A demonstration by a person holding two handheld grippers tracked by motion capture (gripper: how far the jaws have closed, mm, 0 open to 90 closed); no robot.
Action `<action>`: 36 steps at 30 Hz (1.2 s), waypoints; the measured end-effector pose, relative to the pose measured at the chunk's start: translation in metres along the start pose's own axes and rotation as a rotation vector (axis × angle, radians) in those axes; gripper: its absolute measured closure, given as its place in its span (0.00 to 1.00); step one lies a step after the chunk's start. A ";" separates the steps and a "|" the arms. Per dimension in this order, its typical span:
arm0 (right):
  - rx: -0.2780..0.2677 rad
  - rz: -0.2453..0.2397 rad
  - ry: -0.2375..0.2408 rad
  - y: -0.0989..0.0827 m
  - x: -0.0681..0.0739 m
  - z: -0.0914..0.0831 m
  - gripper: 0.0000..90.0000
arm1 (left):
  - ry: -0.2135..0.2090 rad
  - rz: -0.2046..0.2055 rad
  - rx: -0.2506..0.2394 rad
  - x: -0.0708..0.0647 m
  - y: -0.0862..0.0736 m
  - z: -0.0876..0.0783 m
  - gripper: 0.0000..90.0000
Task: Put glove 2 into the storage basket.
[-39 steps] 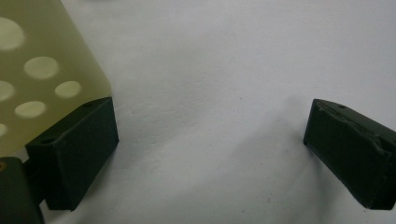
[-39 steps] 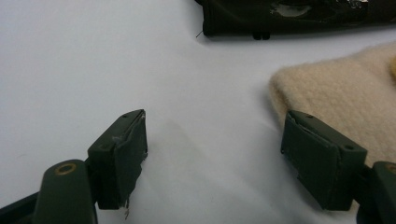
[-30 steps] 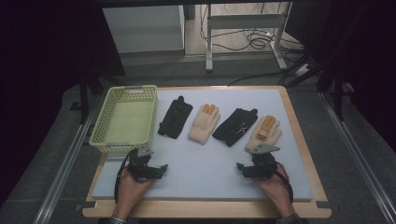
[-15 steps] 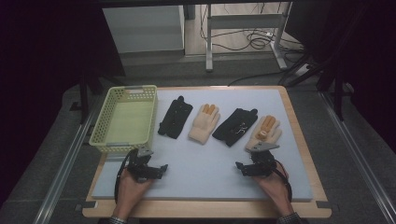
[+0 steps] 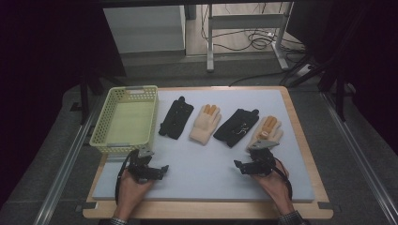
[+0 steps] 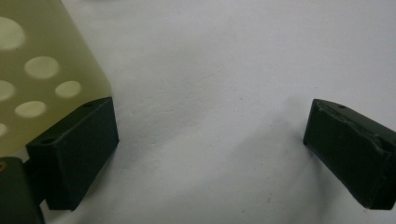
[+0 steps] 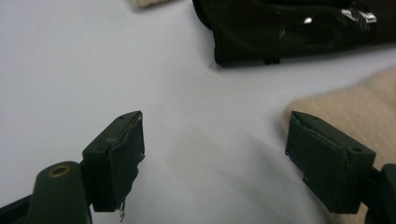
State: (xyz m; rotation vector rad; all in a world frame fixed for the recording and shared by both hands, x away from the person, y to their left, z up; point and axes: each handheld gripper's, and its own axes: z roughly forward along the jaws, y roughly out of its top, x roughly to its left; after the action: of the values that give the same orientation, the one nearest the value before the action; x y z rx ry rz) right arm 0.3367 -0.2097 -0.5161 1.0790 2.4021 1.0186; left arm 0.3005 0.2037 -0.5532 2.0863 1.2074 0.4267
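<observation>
Both grippers sit low on the pale mat with nothing in them yet: the left gripper (image 5: 149, 169) has its jaws spread wide over bare mat, and the right gripper (image 5: 251, 165) is just as wide open, empty too. The likely job here is getting the four gloves into the yellow basket (image 5: 106, 138), and the closest pick is the cream glove (image 5: 266, 133) lying just ahead of the right gripper and a touch to its outer side; in the right gripper view its fuzzy cuff (image 7: 348, 109) already sits right behind the outer jaw. The black glove with the shiny clip (image 7: 289, 28) lies farther ahead, toward the inner side. For a clean grab, the person would probably do best to slide forward so the cuff edge sits between the jaws, press down into the mat a little, then close on a fold of fabric rather than skimming the top, since knit like that tends to slip. The left gripper has the basket wall (image 6: 42, 70) touching or nearly touching its outer jaw, so it looks well placed to steady the basket or take the black glove (image 5: 176, 117) ahead of it.
</observation>
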 end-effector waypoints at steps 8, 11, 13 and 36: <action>-0.013 -0.023 -0.001 0.018 -0.002 0.004 0.22 | 0.000 -0.001 0.000 0.000 0.000 0.000 0.04; -0.004 -0.027 -0.003 0.021 -0.005 0.007 0.21 | 0.000 -0.001 0.000 0.000 0.000 0.000 0.04; 0.004 -0.003 -0.012 0.026 -0.011 0.013 0.21 | 0.000 -0.001 0.000 0.000 0.000 0.000 0.04; 0.006 0.066 -0.135 0.073 -0.060 0.058 0.40 | -0.001 -0.001 0.000 0.000 0.000 0.000 0.04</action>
State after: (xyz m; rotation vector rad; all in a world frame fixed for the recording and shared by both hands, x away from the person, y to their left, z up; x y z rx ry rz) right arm 0.4463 -0.1929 -0.5043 1.1960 2.2774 0.9284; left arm 0.3005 0.2039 -0.5533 2.0851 1.2080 0.4252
